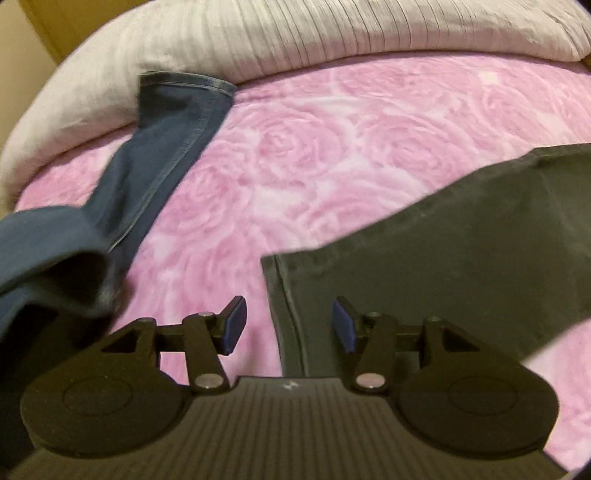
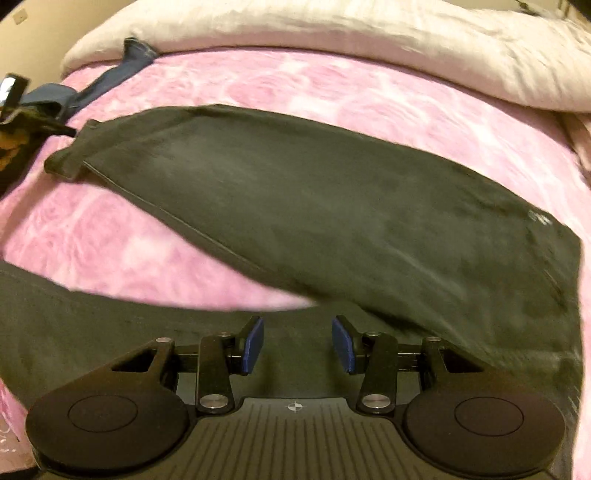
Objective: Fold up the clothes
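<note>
Dark grey trousers (image 2: 314, 206) lie spread across a pink rose-patterned blanket (image 2: 110, 236). One leg reaches to the upper left and another part (image 2: 74, 314) runs along the lower left. My right gripper (image 2: 298, 344) stands open above the dark cloth where these parts meet, with nothing between its blue pads. In the left wrist view, a hem end of the trousers (image 1: 443, 251) lies on the blanket (image 1: 332, 147). My left gripper (image 1: 289, 325) is open over that hem edge. Its left pad is above the blanket and its right pad above the dark cloth, gripping nothing.
Blue jeans (image 1: 159, 155) lie crumpled at the left, one leg reaching up onto a pale bunched duvet (image 1: 295, 33). The jeans (image 2: 110, 79) and duvet (image 2: 332, 40) also show at the top of the right wrist view. A dark blurred object (image 2: 14, 110) sits at the left edge.
</note>
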A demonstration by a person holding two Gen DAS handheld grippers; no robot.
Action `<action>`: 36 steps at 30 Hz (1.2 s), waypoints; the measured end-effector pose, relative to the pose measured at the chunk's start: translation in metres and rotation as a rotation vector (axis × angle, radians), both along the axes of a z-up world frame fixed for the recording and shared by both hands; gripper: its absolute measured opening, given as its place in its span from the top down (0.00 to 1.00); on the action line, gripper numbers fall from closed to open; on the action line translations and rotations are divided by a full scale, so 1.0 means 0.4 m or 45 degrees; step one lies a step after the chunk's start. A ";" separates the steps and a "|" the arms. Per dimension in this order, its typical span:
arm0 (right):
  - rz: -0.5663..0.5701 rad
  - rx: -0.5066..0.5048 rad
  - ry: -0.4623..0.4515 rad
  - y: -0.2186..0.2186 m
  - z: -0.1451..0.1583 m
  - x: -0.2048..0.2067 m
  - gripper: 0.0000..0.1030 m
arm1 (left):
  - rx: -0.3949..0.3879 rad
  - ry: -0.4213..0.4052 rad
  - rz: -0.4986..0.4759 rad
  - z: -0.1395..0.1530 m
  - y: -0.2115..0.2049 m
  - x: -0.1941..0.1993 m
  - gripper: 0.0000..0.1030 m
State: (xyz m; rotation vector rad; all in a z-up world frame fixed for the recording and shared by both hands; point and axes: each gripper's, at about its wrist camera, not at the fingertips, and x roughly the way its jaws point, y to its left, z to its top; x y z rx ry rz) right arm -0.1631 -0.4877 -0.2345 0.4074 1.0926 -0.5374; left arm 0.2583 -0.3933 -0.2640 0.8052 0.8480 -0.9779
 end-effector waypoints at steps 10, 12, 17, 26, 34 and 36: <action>0.047 0.021 0.021 0.001 -0.045 0.125 0.55 | -0.033 -0.107 -0.209 -0.005 -0.053 0.036 0.85; 0.064 0.014 0.018 -0.003 -0.038 0.134 0.55 | -0.007 -0.125 -0.201 -0.006 -0.068 0.049 0.83; 0.044 0.024 0.006 -0.012 -0.025 0.145 0.55 | 0.118 -0.174 -0.158 -0.039 -0.059 0.047 0.68; -0.061 0.084 0.011 0.017 -0.031 0.105 0.54 | -0.114 0.015 -0.208 0.057 -0.013 -0.149 0.69; -0.169 0.108 0.030 0.066 -0.016 0.023 0.54 | -0.008 0.048 -0.494 -0.038 -0.096 -0.363 0.62; -0.207 0.091 0.029 0.070 -0.003 -0.013 0.54 | 0.003 0.024 -0.466 -0.024 -0.093 -0.372 0.63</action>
